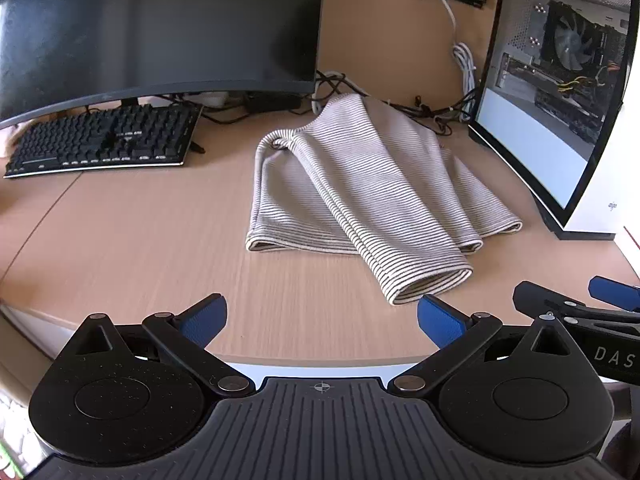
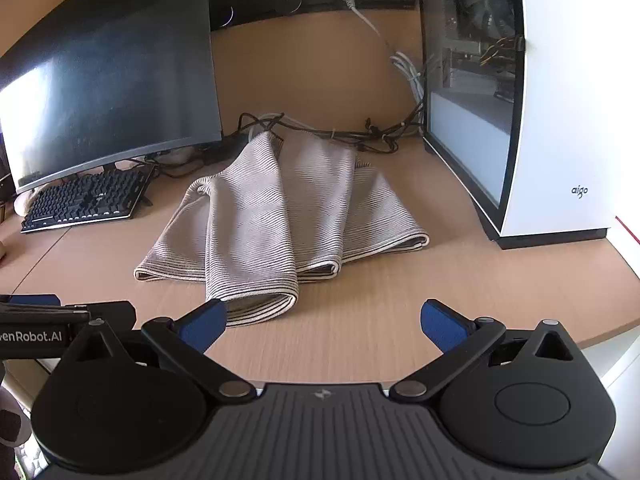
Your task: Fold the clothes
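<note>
A striped grey and cream garment (image 1: pixel 360 184) lies on a light wooden desk (image 1: pixel 140 248), partly folded, with both long sleeves laid forward over the body so their cuffs point toward the near edge. In the left wrist view the garment sits at about one o'clock from the left gripper (image 1: pixel 320 320), and its nearest cuff (image 1: pixel 428 284) lies near the right-hand blue pad, though contact cannot be confirmed. The left gripper's tongs are spread wide and hold nothing. In the right wrist view the same garment lies at about eleven o'clock from the right gripper (image 2: pixel 322 326), with the nearest cuff (image 2: pixel 256 304) just beside its left-hand blue pad (image 2: pixel 204 326). These tongs are also spread wide and empty. Both grippers hover low over the near edge of the desk, side by side. Behind the garment, a dark curved monitor (image 1: pixel 160 28) stands at ten o'clock with a black keyboard (image 1: pixel 104 140) beneath it, a white computer case (image 2: pixel 560 100) with a glass side stands at two o'clock, and cables (image 2: pixel 320 128) trail along the back. The sleeves appear already turned in, so the step in hand is likely the approach for the next fold. That move probably calls for each gripper to close on a corner of the hem near the front and carry it back toward the collar.
</note>
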Available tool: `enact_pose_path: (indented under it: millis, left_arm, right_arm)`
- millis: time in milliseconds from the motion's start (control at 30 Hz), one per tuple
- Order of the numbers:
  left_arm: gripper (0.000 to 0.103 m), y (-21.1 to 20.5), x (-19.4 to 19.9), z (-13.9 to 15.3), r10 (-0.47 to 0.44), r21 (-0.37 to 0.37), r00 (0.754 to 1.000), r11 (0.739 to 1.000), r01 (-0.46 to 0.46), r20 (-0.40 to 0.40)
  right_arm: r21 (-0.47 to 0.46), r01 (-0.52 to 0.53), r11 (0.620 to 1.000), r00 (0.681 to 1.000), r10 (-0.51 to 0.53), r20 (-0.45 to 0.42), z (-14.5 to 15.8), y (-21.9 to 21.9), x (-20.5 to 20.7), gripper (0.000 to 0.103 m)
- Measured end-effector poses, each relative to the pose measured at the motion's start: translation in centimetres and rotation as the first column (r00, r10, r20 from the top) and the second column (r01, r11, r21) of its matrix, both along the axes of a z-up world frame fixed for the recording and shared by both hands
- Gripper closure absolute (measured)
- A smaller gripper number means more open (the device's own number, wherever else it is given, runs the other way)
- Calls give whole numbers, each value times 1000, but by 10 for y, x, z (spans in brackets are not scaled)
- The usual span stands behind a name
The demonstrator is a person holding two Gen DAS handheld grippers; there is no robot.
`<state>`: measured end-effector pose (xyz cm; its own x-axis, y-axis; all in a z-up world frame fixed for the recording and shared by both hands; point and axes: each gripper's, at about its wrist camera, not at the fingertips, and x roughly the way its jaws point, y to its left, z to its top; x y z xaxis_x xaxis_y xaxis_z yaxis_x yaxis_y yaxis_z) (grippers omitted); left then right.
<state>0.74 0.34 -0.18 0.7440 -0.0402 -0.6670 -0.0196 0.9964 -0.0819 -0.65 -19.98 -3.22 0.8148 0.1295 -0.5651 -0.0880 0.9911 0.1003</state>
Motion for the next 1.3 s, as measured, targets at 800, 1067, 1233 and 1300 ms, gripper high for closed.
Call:
enact_pose_path:
  millis: [800,1067,1233,1300]
  left_arm:
    - [0,12,9,-2,2,-34,1000,999,-3,-20]
    - [0,12,10,-2,1,-31,1000,1000,-2,-24]
    - [0,12,12,-4,2,-31,1000,1000,-2,-31]
    - [0,12,12,-4,-2,-30,999,1000,1,-33]
  right_arm:
    - [-21,15,1000,1000,-16,-19,2,4,6,0]
    - [-19,19,1000,1000,-19,-21,1,1,7,0]
    - [-18,6,1000,1000,-6,-30,0,2,8,0]
    - [-17,8,1000,1000,-9,-30,-1,1,8,0]
